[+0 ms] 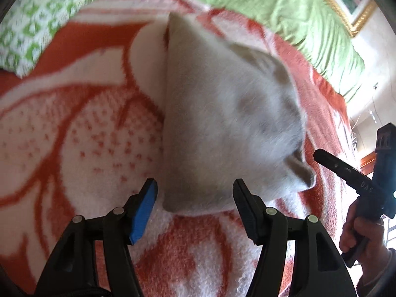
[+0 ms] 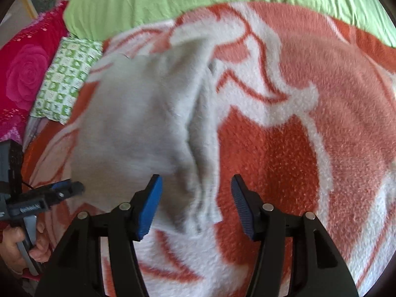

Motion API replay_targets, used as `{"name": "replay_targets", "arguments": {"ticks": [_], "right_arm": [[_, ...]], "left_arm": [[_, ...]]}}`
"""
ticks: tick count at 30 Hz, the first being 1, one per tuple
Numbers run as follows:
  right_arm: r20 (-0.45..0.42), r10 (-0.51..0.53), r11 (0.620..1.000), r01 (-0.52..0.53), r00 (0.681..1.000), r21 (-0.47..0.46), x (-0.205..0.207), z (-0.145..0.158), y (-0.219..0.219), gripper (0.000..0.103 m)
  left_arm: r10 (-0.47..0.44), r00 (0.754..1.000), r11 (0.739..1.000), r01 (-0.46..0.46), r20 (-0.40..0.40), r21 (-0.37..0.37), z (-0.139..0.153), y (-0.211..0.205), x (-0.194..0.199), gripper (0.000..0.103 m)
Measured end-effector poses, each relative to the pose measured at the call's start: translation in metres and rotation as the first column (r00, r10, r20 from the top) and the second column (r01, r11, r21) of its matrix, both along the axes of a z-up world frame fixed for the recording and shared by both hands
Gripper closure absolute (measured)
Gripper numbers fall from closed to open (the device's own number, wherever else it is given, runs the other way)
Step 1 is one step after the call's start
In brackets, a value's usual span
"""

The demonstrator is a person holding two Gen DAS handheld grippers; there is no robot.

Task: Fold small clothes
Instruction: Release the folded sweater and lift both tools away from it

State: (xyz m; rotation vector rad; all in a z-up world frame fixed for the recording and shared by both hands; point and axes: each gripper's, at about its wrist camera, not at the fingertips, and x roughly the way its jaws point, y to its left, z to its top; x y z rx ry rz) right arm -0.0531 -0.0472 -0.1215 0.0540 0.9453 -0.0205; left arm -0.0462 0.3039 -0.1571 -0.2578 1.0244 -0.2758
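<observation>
A small pale grey garment (image 1: 222,123) (image 2: 143,123) lies rumpled on an orange-and-white fleece blanket (image 1: 74,136) (image 2: 272,160). My left gripper (image 1: 195,185) is open just above the garment's near corner, and the cloth shows in the gap without either pad pressing on it. My right gripper (image 2: 196,183) is also open over the garment's other near edge, with wrinkled hem between its blue pads. Each gripper shows in the other's view: one of the right gripper's fingers (image 1: 341,170) at the right, the left gripper (image 2: 61,190) at the left, open beside the cloth.
A green sheet (image 1: 272,5) (image 2: 173,0) lies beyond the blanket. A green-and-white patterned pillow (image 1: 37,24) (image 2: 66,81) and a red rose-print cloth (image 2: 27,74) sit at the left. A gilt picture frame (image 1: 346,7) hangs at the far right. The person's hands (image 1: 354,232) (image 2: 14,245) hold the handles.
</observation>
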Motion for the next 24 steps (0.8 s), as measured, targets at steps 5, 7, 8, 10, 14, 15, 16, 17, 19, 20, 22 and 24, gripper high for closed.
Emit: {"name": "replay_targets", "arguments": {"ticks": [5,7,8,10,14,15,16,17,19,20,22,24], "right_arm": [[0.050,0.018,1.000,-0.017,0.999,-0.020,0.017,0.017,0.013,0.043],[0.051,0.014,1.000,-0.013,0.999,-0.019,0.030,0.014,0.011,0.043],[0.045,0.010,1.000,-0.009,0.999,-0.016,0.042,0.011,0.008,0.043],[0.033,0.004,1.000,-0.004,0.999,0.005,0.057,0.007,0.003,0.043],[0.008,-0.005,1.000,0.005,1.000,0.016,0.090,-0.001,-0.011,0.043],[-0.010,-0.004,1.000,0.004,1.000,0.019,0.097,-0.005,-0.014,0.043],[-0.025,-0.004,1.000,0.004,1.000,0.015,0.103,-0.008,-0.017,0.042],[-0.043,0.000,1.000,0.000,0.999,0.001,0.109,-0.013,-0.020,0.038],[-0.056,0.010,0.999,-0.013,0.998,-0.045,0.122,-0.021,-0.027,0.034],[-0.070,0.006,0.999,-0.009,0.998,-0.045,0.127,-0.025,-0.031,0.031],[-0.100,-0.006,0.999,0.010,0.995,0.037,0.133,-0.028,-0.044,0.030],[-0.076,-0.010,0.995,0.017,0.997,0.094,0.127,-0.020,-0.047,0.030]], "left_arm": [[0.050,0.997,0.998,-0.052,0.059,0.032,0.022,-0.005,0.026,0.034],[0.087,0.995,0.995,-0.090,0.056,0.044,0.022,-0.004,0.044,0.034],[0.109,0.993,0.993,-0.111,0.047,0.039,0.022,-0.002,0.055,0.034],[0.155,0.988,0.988,-0.155,0.027,0.005,0.021,0.003,0.074,0.034],[0.226,0.974,0.974,-0.226,-0.034,-0.015,0.010,0.013,0.112,0.030],[0.238,0.970,0.971,-0.240,-0.055,-0.020,0.005,0.015,0.119,0.030],[0.250,0.965,0.967,-0.253,-0.080,-0.026,0.000,0.016,0.127,0.030],[0.264,0.960,0.963,-0.268,-0.097,-0.027,-0.004,0.016,0.133,0.029],[0.271,0.956,0.962,-0.273,-0.112,-0.009,-0.010,0.013,0.141,0.027],[0.269,0.956,0.963,-0.271,-0.117,-0.001,-0.013,0.012,0.144,0.027],[0.265,0.958,0.964,-0.267,-0.113,0.001,-0.012,0.010,0.147,0.026],[0.251,0.963,0.968,-0.252,-0.096,0.001,-0.007,0.008,0.143,0.026]]}}
